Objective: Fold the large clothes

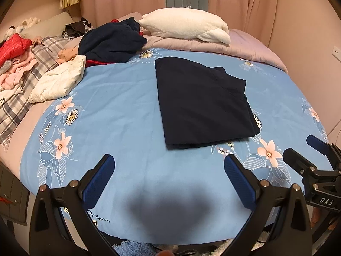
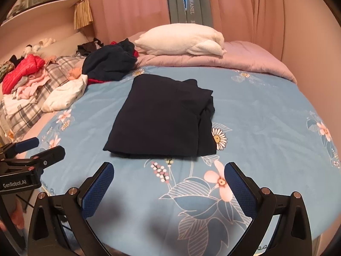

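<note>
A dark navy garment (image 1: 202,104) lies folded into a flat rectangle on the blue floral bedspread (image 1: 119,115); it also shows in the right wrist view (image 2: 164,117). My left gripper (image 1: 169,164) is open and empty, held over the bedspread near the bed's front edge, short of the garment. My right gripper (image 2: 168,170) is open and empty, just in front of the garment's near edge. The right gripper shows at the right in the left wrist view (image 1: 302,151). The left gripper shows at the left in the right wrist view (image 2: 40,149).
A crumpled navy and red garment (image 1: 110,42) and a white padded jacket (image 1: 59,79) lie at the back left. Mixed clothes (image 1: 15,64) cover the plaid bedding. A white pillow (image 1: 185,24) rests on a folded pink quilt (image 1: 234,49). Pink curtains hang behind.
</note>
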Available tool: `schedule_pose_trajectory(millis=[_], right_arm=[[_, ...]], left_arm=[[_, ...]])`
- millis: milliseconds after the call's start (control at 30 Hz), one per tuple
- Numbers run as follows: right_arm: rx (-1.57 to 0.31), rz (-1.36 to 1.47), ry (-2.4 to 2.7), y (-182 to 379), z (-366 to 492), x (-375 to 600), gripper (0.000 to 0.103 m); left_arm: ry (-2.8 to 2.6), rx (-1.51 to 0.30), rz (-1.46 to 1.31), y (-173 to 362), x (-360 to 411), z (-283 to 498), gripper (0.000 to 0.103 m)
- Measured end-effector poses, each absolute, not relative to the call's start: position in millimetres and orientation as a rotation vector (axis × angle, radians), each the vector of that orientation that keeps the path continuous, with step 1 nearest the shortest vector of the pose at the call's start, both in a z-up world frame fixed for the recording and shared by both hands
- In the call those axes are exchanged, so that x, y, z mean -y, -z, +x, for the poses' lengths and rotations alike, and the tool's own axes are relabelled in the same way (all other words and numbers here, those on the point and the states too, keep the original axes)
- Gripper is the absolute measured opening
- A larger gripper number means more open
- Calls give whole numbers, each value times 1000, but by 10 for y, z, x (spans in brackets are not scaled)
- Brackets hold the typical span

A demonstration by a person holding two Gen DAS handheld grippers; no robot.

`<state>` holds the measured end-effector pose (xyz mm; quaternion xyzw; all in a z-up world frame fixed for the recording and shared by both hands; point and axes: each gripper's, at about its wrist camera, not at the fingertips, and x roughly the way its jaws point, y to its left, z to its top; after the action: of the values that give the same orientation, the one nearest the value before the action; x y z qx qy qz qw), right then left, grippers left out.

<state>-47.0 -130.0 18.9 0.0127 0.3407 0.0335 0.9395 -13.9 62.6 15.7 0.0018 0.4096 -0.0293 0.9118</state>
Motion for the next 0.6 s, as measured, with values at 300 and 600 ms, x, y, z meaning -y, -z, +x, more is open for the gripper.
schedule_pose_trajectory(millis=[300, 600], right_arm=[[-696, 24, -67, -194, -484, 1308, 102], [-696, 16, -68, -202, -471, 1323, 102]], left_arm=[[73, -839, 28, -182, -573, -148, 103], [80, -851, 28, -180, -534, -130, 103]])
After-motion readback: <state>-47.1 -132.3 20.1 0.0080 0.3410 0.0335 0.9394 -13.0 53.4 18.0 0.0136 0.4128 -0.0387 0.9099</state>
